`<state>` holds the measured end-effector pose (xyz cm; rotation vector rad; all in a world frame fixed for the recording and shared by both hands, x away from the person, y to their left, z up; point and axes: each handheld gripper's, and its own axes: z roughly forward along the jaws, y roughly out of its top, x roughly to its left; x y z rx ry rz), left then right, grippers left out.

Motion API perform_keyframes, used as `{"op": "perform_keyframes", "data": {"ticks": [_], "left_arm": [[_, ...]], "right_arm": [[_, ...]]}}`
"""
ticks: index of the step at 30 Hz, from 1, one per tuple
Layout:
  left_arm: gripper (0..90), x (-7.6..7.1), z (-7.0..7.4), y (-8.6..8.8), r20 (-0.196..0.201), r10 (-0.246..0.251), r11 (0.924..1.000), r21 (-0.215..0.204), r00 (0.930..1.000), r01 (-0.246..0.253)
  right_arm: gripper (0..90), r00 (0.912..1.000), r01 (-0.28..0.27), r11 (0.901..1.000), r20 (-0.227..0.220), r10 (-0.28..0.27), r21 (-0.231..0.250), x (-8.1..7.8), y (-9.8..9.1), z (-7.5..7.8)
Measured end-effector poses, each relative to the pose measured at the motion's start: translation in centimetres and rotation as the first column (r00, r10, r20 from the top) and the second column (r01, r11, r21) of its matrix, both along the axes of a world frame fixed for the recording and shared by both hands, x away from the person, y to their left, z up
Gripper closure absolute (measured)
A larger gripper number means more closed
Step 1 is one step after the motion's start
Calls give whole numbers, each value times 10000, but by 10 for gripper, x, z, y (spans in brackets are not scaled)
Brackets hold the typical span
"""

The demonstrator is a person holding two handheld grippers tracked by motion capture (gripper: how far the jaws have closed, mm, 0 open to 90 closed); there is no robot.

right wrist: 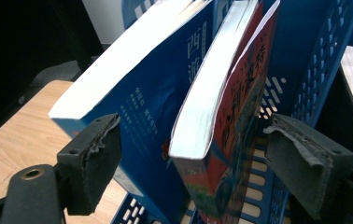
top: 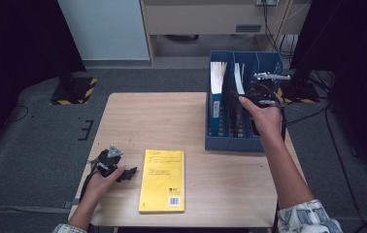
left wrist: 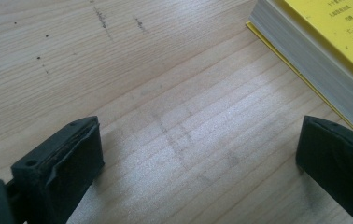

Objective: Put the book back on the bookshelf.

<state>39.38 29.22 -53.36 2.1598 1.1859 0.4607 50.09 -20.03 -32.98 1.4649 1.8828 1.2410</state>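
Observation:
A yellow book [top: 162,180] lies flat near the table's front edge; its page edge and cover [left wrist: 333,42] show at the upper right of the left gripper view. My left gripper [top: 125,173] rests on the wood just left of it, open [left wrist: 198,144], with bare table between the jaws. A blue file rack [top: 230,143] stands at the back right. In it a thick blue book [right wrist: 151,88] and a red-covered book [right wrist: 244,98] stand leaning. My right gripper [top: 258,94] is over the rack, open [right wrist: 198,140]; the red book's corner sits between the jaws, and the pads [right wrist: 97,158] stand apart from it.
The wooden table [top: 147,116] has bare room across its left and middle. The rack's right compartment [right wrist: 324,56] lies beside the red book. Cables and dark stands [top: 308,82] sit on the floor behind the rack.

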Motion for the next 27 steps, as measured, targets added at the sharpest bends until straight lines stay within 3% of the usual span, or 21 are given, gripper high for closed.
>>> {"op": "perform_keyframes", "data": {"ticks": [6, 13, 27], "left_arm": [[0, 0, 0, 0, -27, -18, 10000, 23, 10000, 19], [0, 0, 0, 0, -26, -16, 10000, 23, 10000, 16], [0, 0, 0, 0, -14, -16, 10000, 8, 10000, 16]], "right_arm": [[166, 9999, -146, 9998, -49, 146, -96, -12, 2, -3], [144, 9991, -419, 9976, -55, 417, -551, -28, 8, -7], [127, 9962, -867, 9936, 9, 870, -717, -47, 16, -22]]}}
